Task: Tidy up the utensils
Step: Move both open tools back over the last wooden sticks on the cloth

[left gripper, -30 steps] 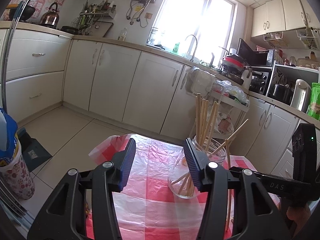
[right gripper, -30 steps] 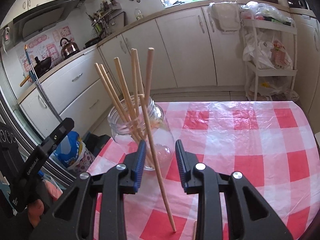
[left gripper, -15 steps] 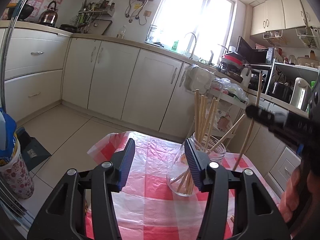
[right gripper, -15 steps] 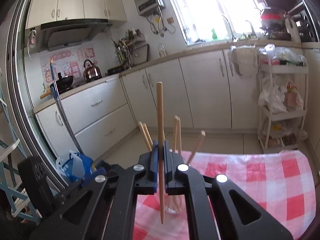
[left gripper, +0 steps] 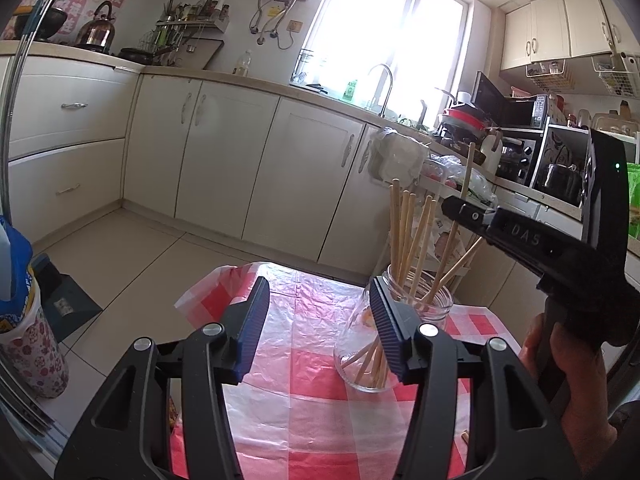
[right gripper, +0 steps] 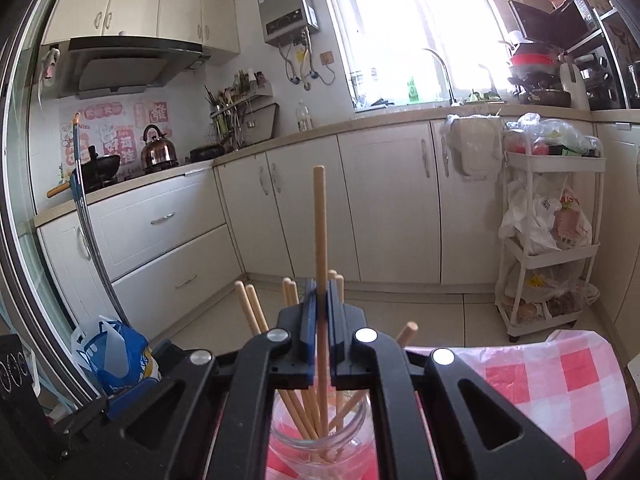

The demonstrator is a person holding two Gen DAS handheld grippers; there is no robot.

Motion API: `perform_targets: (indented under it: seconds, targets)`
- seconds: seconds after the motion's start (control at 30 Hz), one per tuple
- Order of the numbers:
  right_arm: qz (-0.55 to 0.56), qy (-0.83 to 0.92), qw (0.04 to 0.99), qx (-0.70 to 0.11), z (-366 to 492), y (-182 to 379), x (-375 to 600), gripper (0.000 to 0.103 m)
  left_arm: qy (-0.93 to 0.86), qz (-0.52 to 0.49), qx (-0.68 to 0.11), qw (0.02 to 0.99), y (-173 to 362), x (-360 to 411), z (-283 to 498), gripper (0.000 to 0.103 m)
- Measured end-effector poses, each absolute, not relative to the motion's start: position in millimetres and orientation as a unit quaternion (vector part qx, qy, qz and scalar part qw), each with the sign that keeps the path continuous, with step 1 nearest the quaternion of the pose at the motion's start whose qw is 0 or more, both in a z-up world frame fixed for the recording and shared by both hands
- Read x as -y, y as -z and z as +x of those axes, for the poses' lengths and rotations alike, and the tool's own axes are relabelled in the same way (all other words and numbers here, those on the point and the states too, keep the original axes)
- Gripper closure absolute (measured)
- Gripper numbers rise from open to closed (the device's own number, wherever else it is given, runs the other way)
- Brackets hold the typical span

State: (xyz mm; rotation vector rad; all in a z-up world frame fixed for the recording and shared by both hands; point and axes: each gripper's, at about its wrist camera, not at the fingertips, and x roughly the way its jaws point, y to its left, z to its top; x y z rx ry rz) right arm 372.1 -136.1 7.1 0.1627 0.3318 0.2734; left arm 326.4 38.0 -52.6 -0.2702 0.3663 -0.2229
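Right gripper [right gripper: 320, 334]: pinching single chopstick [right gripper: 319, 232], upright, above glass jar [right gripper: 320, 446] on checked tablecloth [right gripper: 560, 392]. Left gripper [left gripper: 316, 326]: spread, empty, beside jar. Risk: tip fouls chopsticks already in jar [left gripper: 404, 236], tipping it.

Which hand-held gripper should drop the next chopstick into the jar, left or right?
Right. The right hand-held gripper is shut on a chopstick, upright over the glass jar. The left hand-held gripper is open and holds nothing, with the jar beside its right finger.
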Motion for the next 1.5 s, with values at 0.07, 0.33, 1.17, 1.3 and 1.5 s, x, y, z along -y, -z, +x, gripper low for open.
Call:
perform_targets:
  seconds: [0.07,0.33,1.17,1.3,1.5]
  targets:
    - [0.068,-0.137,0.971,-0.186,371,0,134,0.091,0.109,-0.13,-0.182,0.969,53,-36,327,0.053]
    - [0.056,-0.125,0.964,-0.229,301,6,172,0.068,0.117,-0.097,-0.209,0.966,60,-22,331,0.053]
    - [0.065,-0.094,0.883,-0.456,203,116,240,0.082,0.218,0.012,-0.46,0.861,111,143,261,0.049]
    - [0.09,-0.094,0.879,-0.458,202,116,254,0.082,0.212,0.056,-0.479,0.85,123,167,262,0.049]
    - [0.108,-0.098,0.875,-0.462,202,116,261,0.082,0.226,0.135,-0.485,0.834,123,168,251,0.049]
